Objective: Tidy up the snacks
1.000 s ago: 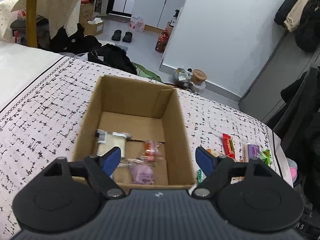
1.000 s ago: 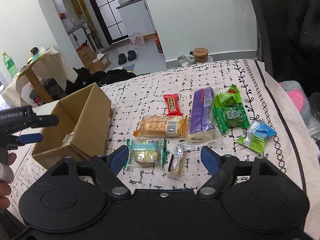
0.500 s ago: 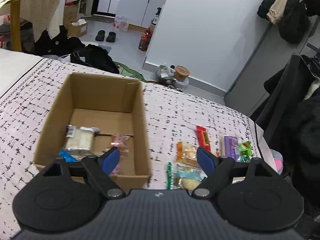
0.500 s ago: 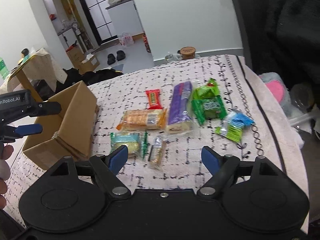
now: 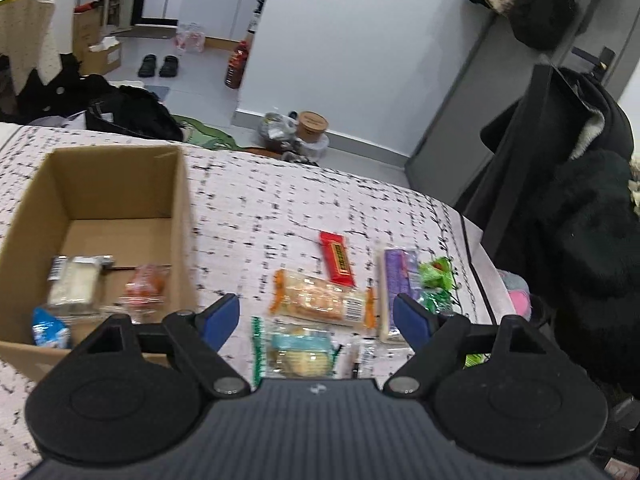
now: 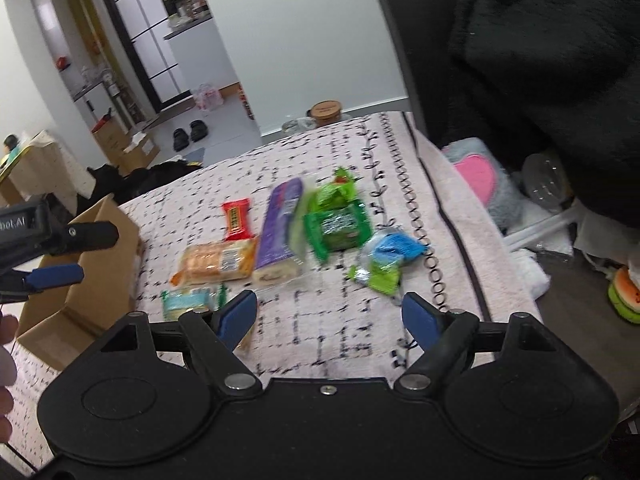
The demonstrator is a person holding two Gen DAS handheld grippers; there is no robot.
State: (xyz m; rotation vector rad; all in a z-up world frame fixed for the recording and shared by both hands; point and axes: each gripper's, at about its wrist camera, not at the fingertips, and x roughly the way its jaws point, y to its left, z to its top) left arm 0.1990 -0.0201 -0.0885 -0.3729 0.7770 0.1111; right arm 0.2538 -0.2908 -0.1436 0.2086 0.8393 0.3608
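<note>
left wrist view: your left gripper (image 5: 316,316) and right gripper (image 6: 330,316) gape empty. snack packs (image 5: 320,300) crowd the bedspread's (image 5: 280,208) near edge; a sloppy grab snags two.

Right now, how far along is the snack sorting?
Partly done: a few packets already lie in the cardboard box. In hand: nothing; left gripper and right gripper are both open and empty. Left: the red bar, cracker pack, purple pack, green packets and others on the cloth.
</note>
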